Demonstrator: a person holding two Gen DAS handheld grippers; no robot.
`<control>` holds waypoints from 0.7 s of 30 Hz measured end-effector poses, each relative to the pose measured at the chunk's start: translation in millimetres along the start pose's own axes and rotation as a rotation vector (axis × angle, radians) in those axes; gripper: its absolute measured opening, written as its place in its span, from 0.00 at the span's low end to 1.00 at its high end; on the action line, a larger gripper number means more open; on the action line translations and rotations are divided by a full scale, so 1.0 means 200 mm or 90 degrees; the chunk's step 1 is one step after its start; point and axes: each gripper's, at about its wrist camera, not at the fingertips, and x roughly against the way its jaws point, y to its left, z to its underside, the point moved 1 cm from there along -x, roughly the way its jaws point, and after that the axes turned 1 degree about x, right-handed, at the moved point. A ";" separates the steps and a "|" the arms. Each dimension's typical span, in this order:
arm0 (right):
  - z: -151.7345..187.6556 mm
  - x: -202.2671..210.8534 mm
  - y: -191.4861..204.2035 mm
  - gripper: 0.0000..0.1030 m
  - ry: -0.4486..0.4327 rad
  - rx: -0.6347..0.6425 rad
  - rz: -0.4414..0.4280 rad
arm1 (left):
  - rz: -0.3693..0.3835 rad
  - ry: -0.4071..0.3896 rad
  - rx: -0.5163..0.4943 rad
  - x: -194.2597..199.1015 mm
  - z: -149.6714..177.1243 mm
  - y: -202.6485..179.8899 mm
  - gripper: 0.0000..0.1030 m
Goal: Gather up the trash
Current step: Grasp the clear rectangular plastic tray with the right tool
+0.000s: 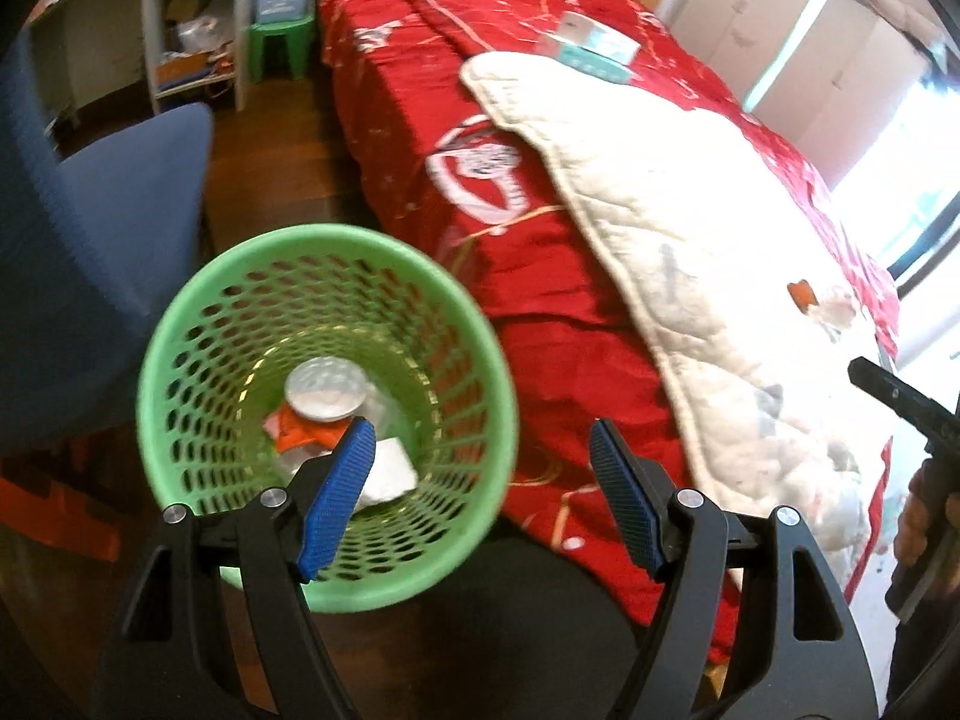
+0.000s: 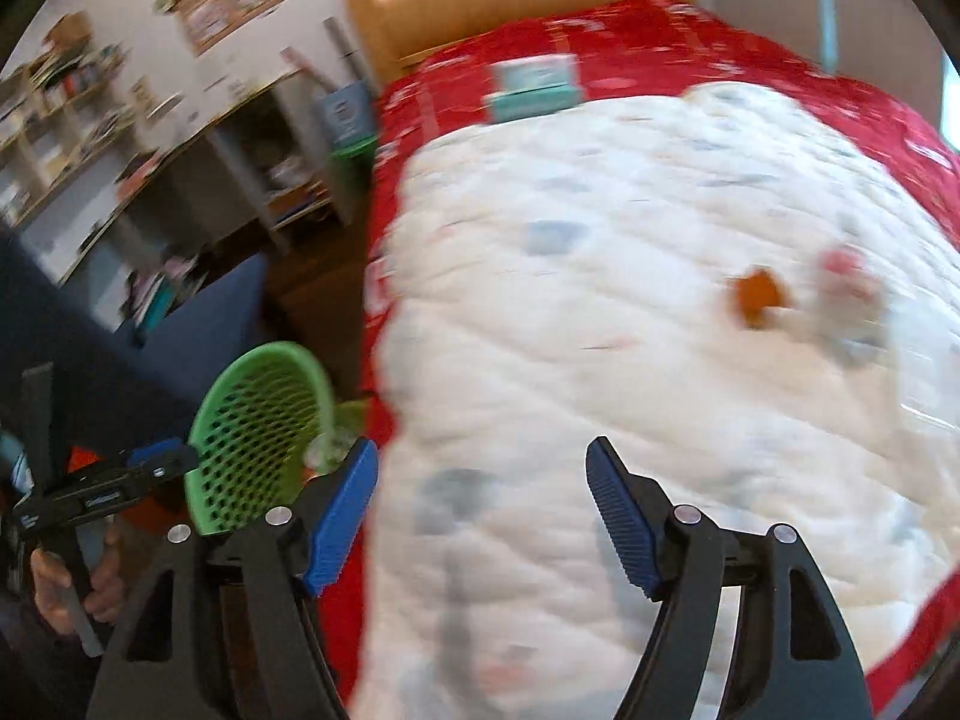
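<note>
We hold the left gripper over the near edge of the green basket, its blue-padded fingers standing well apart with nothing between them; the basket sits on the dark wooden floor, just left of the bed and near a blue chair on its left. Inside the basket we see trash already lying at the bottom: a round silvery lid or can end, an orange wrapper beside it, and a crumpled white piece nearer to us.

To the right the bed carries a red cover with a white quilt spread across it; on the quilt, toward its right side, rest an orange scrap and, just beside it, a pale crumpled wrapper; far up the bed lies a teal and white box.

In the right wrist view our right gripper hangs above the near part of the quilt, its fingers also spread apart and empty; the orange scrap and the pale wrapper lie farther off to the right, blurred; the basket shows at the lower left beside the bed, with the left gripper and the hand holding it just left of it; the box rests at the far end.
</note>
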 end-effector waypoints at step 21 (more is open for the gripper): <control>-0.08 0.18 -1.06 0.79 -0.027 -0.188 0.234 | 0.059 0.024 -0.154 -0.18 -0.16 -0.70 0.74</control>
